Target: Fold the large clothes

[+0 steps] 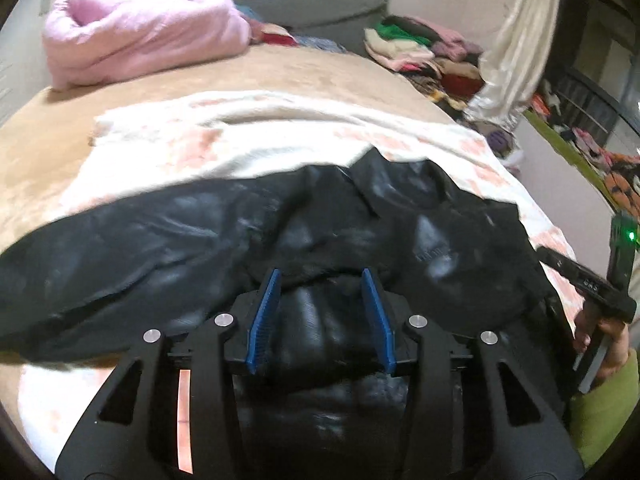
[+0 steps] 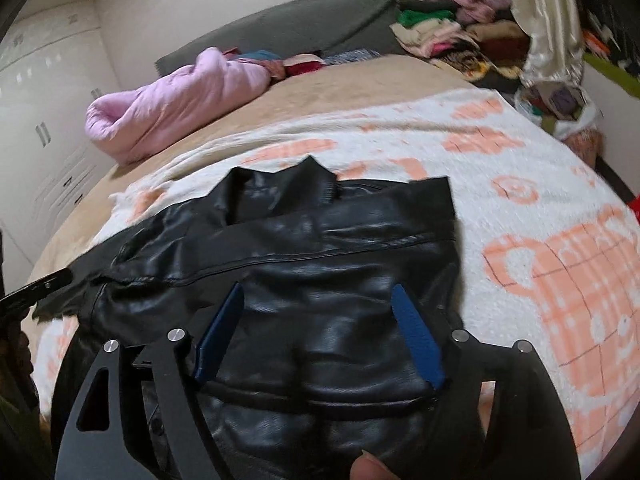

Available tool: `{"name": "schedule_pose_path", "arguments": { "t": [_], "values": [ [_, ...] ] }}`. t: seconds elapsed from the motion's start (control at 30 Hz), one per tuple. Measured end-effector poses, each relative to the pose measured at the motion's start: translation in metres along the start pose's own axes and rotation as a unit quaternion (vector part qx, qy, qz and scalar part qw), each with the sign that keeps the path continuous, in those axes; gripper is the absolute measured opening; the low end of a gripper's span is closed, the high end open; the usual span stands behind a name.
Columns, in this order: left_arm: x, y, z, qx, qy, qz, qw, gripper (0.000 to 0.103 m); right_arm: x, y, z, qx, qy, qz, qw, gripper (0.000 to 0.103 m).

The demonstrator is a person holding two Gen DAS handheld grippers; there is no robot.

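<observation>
Lying creased and glossy, your black leather jacket point(image 2: 304, 280) sprawls across the fuzzy white-and-peach blanket point(image 2: 520, 208); your left gripper point(image 1: 321, 276) and right gripper point(image 2: 318, 292) hover, jaws released.

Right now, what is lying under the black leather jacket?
The black leather jacket lies on a white blanket with peach prints, which sits on the tan bed cover. Whatever is directly beneath the jacket's middle is covered and cannot be seen.
</observation>
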State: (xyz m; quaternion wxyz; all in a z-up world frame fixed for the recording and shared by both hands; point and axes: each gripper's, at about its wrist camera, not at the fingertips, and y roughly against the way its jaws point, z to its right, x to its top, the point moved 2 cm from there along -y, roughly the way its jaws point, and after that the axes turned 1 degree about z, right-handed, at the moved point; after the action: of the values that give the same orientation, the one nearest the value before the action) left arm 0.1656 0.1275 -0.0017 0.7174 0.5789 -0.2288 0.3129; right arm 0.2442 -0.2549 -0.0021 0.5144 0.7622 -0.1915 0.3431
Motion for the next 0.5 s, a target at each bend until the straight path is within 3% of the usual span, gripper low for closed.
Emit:
{"name": "schedule_pose_path", "arguments": {
  "t": [0.13, 0.2, 0.3, 0.5],
  "values": [
    [-0.014, -0.022, 0.010, -0.002, -0.018, -0.039, 0.9991, 0.035, -0.003, 0.006, -0.018, 0.010, 0.024, 0.006, 1.000, 0.078],
    [-0.020, -0.028, 0.012, 0.001, -0.023, -0.052, 0.9984, 0.043, -0.005, 0.007, -0.024, 0.017, 0.032, 0.005, 0.999, 0.079],
    [-0.029, -0.041, 0.015, 0.025, -0.037, -0.074, 0.9962, 0.048, -0.009, 0.007, -0.032, 0.024, 0.044, 0.000, 0.999, 0.079],
    [-0.041, -0.057, 0.006, 0.031, -0.017, -0.098, 0.9946, 0.052, -0.028, -0.004, -0.048, 0.035, 0.059, -0.031, 0.997, 0.081]
  ]
}}
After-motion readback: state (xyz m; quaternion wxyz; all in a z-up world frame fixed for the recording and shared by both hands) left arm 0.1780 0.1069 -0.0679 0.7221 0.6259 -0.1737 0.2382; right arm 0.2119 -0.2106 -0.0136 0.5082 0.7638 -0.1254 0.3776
